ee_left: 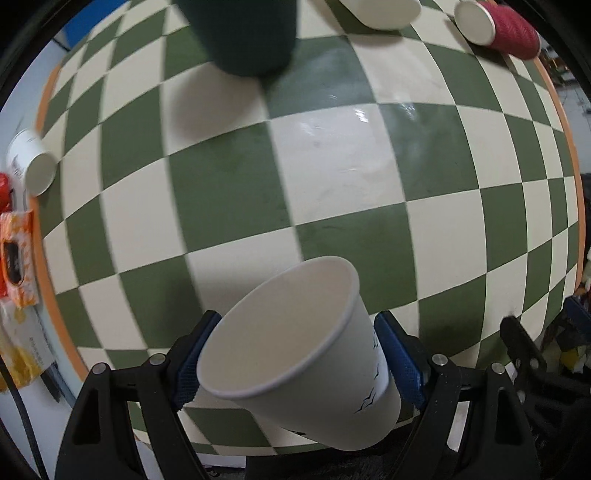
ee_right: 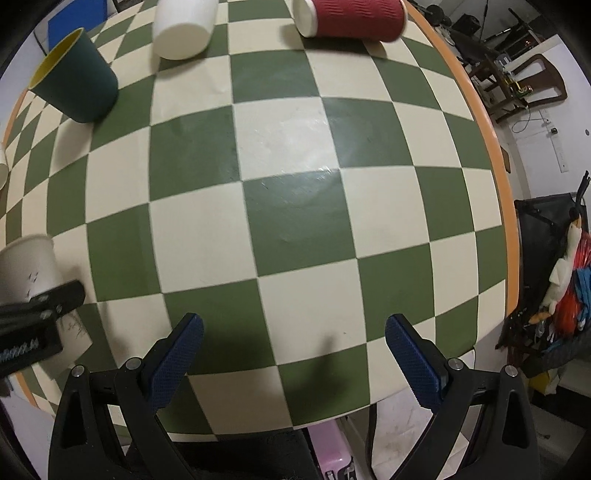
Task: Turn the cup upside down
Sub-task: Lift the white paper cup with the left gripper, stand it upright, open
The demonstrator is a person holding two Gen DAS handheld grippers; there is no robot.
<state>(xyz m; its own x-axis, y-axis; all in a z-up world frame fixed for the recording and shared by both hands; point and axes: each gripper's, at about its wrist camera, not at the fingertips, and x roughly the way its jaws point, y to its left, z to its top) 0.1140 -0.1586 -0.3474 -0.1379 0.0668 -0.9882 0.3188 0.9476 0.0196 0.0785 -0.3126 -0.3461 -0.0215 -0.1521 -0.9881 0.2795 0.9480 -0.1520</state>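
White paper cup [ee_left: 295, 354], small black marks unreadable, clamped in left hand-held gripper [ee_left: 295, 363].

White paper cup [ee_left: 295, 354] matt, smooth, rolled rim. Finger pads [ee_left: 400, 363] blue, rubbery, knurled. Checkered tabletop [ee_left: 332, 166] glossy, scuffed. Red cup [ee_right: 356, 16] ribbed paper sleeve. Dark green cup [ee_right: 79, 79] matt.

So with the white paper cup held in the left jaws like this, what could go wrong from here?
1. The white paper cup is thin, and the left gripper pinches its sidewall; it could crush or slip while being turned over.
2. It hangs near the table edge, so a drop may land off it.
3. The right gripper is open and empty, so offers no backup.
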